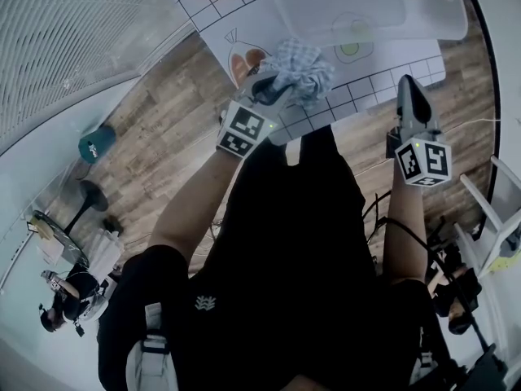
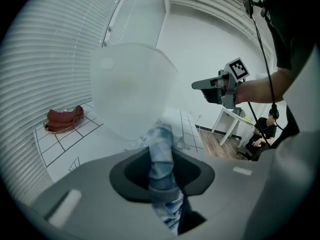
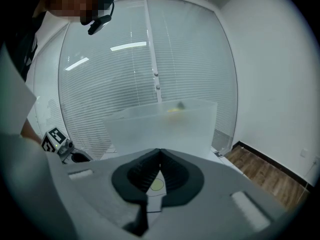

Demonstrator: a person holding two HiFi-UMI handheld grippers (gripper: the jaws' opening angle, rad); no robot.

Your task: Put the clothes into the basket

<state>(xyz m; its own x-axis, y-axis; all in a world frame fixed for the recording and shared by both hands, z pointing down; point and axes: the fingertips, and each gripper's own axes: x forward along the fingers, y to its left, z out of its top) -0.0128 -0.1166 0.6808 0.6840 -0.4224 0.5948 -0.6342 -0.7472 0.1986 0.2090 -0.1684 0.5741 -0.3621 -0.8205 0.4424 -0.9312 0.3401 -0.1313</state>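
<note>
As left gripper pinches it, soft checked cloth bunches.

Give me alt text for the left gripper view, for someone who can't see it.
The left claw pinches a blue checked cloth before a translucent basket; a reddish-brown garment lies on the gridded mat at left.
</note>
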